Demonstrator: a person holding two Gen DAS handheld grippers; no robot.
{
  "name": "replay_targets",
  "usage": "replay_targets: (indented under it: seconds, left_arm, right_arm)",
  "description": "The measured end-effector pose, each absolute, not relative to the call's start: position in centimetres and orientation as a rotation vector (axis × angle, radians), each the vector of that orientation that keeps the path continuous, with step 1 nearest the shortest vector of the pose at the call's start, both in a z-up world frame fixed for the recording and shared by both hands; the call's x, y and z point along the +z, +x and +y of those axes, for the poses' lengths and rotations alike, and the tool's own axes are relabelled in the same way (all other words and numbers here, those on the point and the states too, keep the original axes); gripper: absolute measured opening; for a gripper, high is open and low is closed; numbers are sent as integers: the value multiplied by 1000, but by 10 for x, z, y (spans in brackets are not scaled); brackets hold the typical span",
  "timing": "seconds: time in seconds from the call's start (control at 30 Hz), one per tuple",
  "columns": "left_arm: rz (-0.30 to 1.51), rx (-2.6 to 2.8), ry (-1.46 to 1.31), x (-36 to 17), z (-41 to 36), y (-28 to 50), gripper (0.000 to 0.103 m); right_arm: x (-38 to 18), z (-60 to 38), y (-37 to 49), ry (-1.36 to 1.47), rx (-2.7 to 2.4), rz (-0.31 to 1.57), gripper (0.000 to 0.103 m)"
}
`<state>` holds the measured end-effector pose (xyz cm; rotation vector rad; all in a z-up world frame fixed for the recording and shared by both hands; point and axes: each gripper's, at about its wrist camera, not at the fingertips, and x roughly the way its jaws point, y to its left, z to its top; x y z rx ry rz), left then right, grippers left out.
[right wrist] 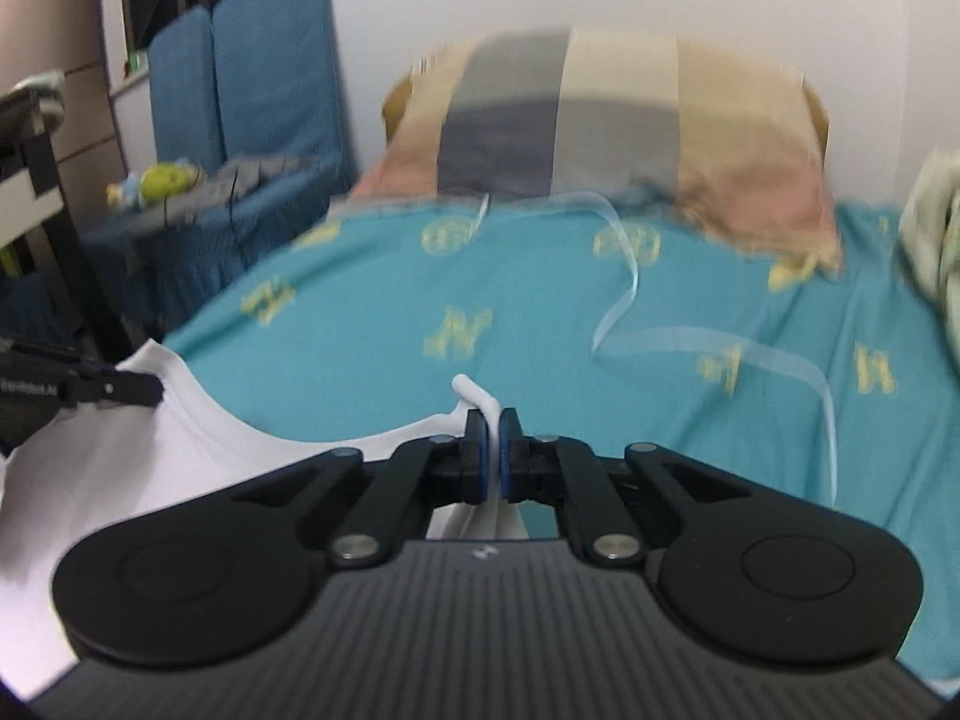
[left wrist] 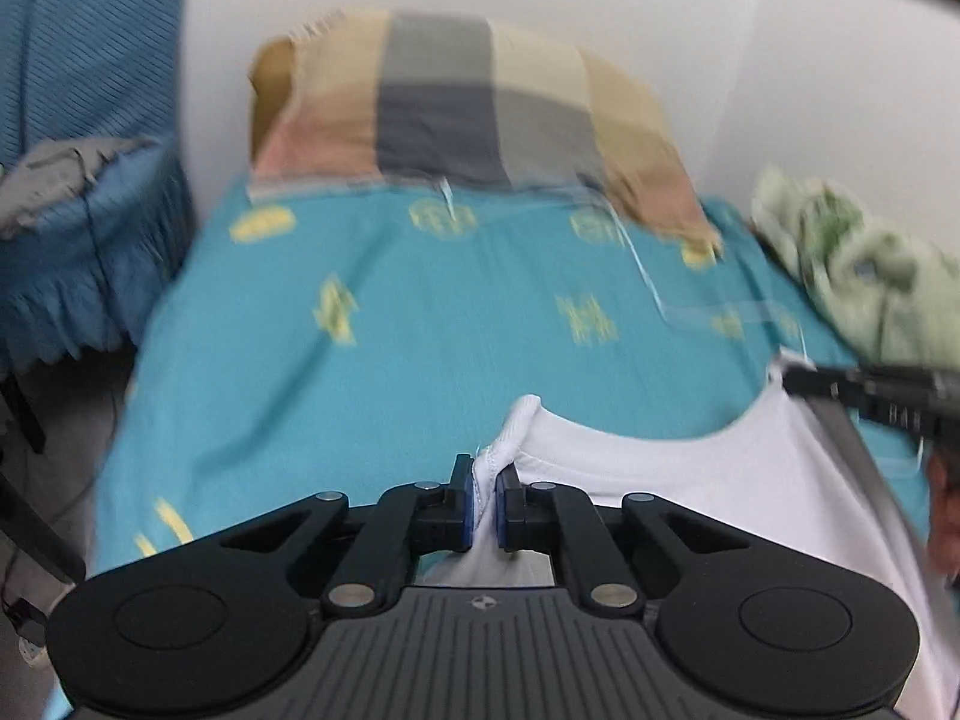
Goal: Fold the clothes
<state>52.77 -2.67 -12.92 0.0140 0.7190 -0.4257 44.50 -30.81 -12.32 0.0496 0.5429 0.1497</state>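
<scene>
Both hand-held grippers — left (left wrist: 486,489), right (right wrist: 494,447) — pinch white shirt (left wrist: 690,468).

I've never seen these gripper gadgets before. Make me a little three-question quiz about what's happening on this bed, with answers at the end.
1. True or false: both grippers are clamped on the same white garment.
2. Which lies at the head of the bed? A) a checked pillow B) a laptop C) a stack of books
3. Fill in: a thin, pale ___ curls across the teal bedsheet.

Key:
1. True. The left gripper and right gripper each pinch an edge of it, with the fabric stretched between them.
2. A, the checked pillow.
3. Ribbon.
</scene>
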Motion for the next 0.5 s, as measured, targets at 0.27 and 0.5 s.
replay_targets:
  seconds: [0.27,0.5]
  left_arm:
    - [758,-313,-70,-138,-44,582,24]
    - [845,-293,-97,-135,-23,535,72]
  right_arm:
    - [-144,-310,505,52,28,554,9]
    - [-136,-317,472,90,15,638,28]
